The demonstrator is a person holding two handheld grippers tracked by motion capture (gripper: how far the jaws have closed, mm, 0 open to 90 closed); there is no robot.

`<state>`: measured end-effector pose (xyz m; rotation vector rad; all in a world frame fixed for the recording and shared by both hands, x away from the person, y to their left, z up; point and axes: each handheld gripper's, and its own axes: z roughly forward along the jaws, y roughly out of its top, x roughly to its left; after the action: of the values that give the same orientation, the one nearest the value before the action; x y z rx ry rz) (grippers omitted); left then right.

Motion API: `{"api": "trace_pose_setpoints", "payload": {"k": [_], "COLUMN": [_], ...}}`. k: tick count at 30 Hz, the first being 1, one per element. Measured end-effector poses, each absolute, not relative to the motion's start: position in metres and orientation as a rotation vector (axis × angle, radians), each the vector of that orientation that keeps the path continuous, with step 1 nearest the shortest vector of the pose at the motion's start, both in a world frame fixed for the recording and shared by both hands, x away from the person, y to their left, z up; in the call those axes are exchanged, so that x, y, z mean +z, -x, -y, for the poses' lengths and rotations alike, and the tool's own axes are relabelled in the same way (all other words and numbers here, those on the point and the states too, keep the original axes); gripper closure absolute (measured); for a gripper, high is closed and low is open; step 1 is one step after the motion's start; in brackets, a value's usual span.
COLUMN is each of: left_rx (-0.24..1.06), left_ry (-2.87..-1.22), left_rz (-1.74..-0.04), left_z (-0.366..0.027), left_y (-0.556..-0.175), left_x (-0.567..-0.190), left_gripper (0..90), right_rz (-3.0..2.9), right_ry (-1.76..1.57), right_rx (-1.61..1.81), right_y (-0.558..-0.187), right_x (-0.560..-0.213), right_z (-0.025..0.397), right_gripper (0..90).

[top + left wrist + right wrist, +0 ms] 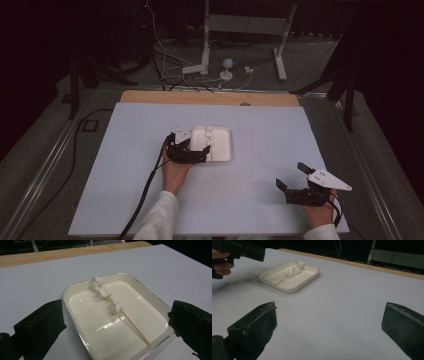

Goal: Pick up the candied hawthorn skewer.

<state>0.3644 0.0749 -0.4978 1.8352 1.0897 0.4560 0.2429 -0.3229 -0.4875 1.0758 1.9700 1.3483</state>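
Three marshmallows (104, 291) sit threaded on skewer (135, 326) in tray (152, 300) — my left gripper (115, 322) gapes wide at its near edge, right gripper (292, 182) likewise wide, idle — pickup pending.

You are seated in a dim lab or test room. A pale board (260, 200) covers a wooden table (210, 97). Beyond it, loose cables (165, 60) trail over grey carpet, near a white metal stand (245, 30) and dark tripod legs (82, 70).

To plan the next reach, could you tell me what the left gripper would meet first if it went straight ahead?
Probably the near rim of the white tray, then the marshmallow skewer lying in it; the left gripper is open.
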Motion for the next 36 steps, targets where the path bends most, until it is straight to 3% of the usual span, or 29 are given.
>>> {"api": "trace_pose_setpoints", "payload": {"k": [8, 17, 19, 21, 22, 23, 28, 32, 33, 35, 36], "left_rx": [0.444, 0.440, 0.469, 0.484, 0.498, 0.509, 0.508, 0.495, 0.491, 0.481, 0.475], "left_ry": [-1.871, -1.949, -1.977, -2.015, -2.033, -2.050, -2.067, -2.075, -2.078, -2.080, -2.078], "left_rz": [-1.118, -1.159, -1.170, -1.179, -1.191, -1.196, -1.204, -1.229, -1.234, -1.248, -1.258], "left_z": [-0.063, -0.043, -0.039, -0.035, -0.034, -0.033, -0.037, -0.041, -0.042, -0.043, -0.043], "left_y": [-0.369, -0.374, -0.374, -0.375, -0.375, -0.375, -0.375, -0.376, -0.376, -0.376, -0.376], "left_x": [-0.507, -0.519, -0.521, -0.523, -0.524, -0.525, -0.524, -0.521, -0.520, -0.519, -0.519], "left_gripper": [1.6, 9.0, 17.3, 18.7, 26.7, 26.7, 54.6, 66.8, 74.8, 78.1, 85.4], "right_rz": [-1.973, -1.970, -1.970, -1.970, -1.969, -1.969, -1.968, -1.970, -1.970, -1.971, -1.972], "right_ry": [-1.075, -1.075, -1.075, -1.075, -1.076, -1.076, -1.076, -1.074, -1.076, -1.076, -1.076], "right_rx": [1.348, 1.349, 1.351, 1.351, 1.351, 1.351, 1.351, 1.348, 1.349, 1.349, 1.348], "right_y": [-0.243, -0.243, -0.243, -0.243, -0.243, -0.243, -0.243, -0.242, -0.243, -0.243, -0.243], "right_x": [-0.487, -0.488, -0.488, -0.488, -0.487, -0.487, -0.487, -0.487, -0.487, -0.488, -0.488], "right_z": [0.323, 0.323, 0.323, 0.323, 0.324, 0.324, 0.324, 0.323, 0.323, 0.323, 0.323], "right_gripper": [0.1, 0.1, 0.1, 0.1, 0.1, 0.1, 0.1, 0.1, 0.1, 0.1, 0.1]}}
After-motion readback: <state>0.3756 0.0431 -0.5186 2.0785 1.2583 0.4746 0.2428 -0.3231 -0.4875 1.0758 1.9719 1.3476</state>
